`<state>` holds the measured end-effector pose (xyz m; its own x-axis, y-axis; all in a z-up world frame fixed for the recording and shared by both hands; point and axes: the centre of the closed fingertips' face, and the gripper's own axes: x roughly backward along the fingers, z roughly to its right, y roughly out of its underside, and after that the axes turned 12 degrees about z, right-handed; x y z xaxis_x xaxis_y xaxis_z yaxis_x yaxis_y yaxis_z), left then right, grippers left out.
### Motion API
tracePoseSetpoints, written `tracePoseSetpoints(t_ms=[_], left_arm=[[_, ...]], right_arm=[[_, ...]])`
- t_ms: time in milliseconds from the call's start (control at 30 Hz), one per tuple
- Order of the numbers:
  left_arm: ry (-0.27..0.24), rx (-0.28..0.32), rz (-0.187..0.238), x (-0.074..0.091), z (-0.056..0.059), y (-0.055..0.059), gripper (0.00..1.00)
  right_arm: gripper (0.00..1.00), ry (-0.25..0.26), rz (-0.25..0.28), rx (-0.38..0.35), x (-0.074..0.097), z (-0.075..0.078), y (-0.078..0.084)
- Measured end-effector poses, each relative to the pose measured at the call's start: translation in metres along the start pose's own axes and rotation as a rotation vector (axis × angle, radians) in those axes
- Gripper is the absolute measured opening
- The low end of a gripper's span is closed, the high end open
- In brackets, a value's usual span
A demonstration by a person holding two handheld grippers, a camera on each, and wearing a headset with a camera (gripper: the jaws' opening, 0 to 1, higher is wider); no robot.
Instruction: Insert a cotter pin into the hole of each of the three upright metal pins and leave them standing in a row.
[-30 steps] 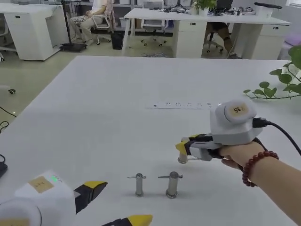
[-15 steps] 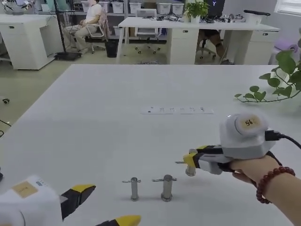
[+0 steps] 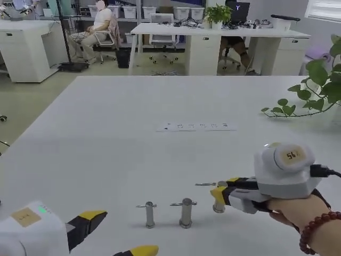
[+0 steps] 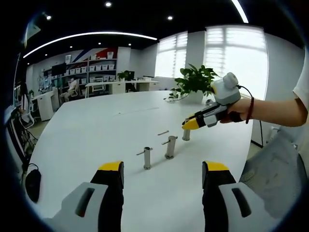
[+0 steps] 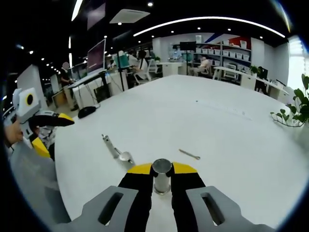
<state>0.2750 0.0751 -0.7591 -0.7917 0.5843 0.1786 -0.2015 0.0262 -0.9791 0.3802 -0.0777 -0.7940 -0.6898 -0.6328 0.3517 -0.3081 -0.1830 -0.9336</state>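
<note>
Two upright metal pins point(image 3: 149, 214) point(image 3: 185, 212) stand side by side near the table's front, each with a cotter pin through its top. They also appear as the left pin point(image 4: 147, 158) and the middle pin point(image 4: 169, 146). To their right, my right gripper point(image 3: 217, 193) is shut on the third metal pin point(image 3: 219, 202), whose round top point(image 5: 161, 170) sits between the yellow-tipped jaws. A loose cotter pin point(image 3: 205, 184) lies flat on the table just behind that pin. My left gripper point(image 3: 120, 233) hangs open at the lower left, nothing between its fingers.
A white power strip point(image 3: 197, 127) lies mid-table. A leafy plant point(image 3: 314, 90) reaches in from the right edge. The white table point(image 3: 106, 149) is bare around the pins. Desks, chairs and a seated person point(image 3: 101, 24) are far behind.
My right gripper has carried the third pin nearer and to the right, closer to the line of the other two. The head camera shifted. The left gripper stayed open, low left.
</note>
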Motion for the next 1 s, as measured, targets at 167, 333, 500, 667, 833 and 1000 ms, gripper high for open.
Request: tracePoseSetpoints(t_ms=[167, 333, 500, 667, 833, 1000], left_arm=[[-0.002, 0.001, 0.006, 0.002, 0.001, -0.001, 0.65], [-0.001, 0.002, 0.005, 0.003, 0.002, 0.0, 0.65], [0.001, 0.001, 0.007, 0.003, 0.004, 0.0, 0.64], [0.005, -0.001, 0.008, 0.004, 0.006, 0.0, 0.64], [0.006, -0.001, 0.008, 0.005, 0.006, 0.001, 0.64], [0.01, 0.002, 0.006, 0.004, 0.007, 0.002, 0.63]], right_arm=[[0.14, 0.023, 0.006, -0.022, 0.006, -0.005, 0.005], [0.14, 0.034, 0.002, -0.03, 0.01, -0.011, 0.011], [0.14, 0.054, 0.006, -0.044, 0.014, -0.019, 0.015], [0.14, 0.071, 0.009, -0.043, 0.015, -0.024, 0.018], [0.14, 0.089, 0.012, -0.04, 0.015, -0.027, 0.022], [0.14, 0.092, 0.007, -0.042, 0.014, -0.031, 0.028]])
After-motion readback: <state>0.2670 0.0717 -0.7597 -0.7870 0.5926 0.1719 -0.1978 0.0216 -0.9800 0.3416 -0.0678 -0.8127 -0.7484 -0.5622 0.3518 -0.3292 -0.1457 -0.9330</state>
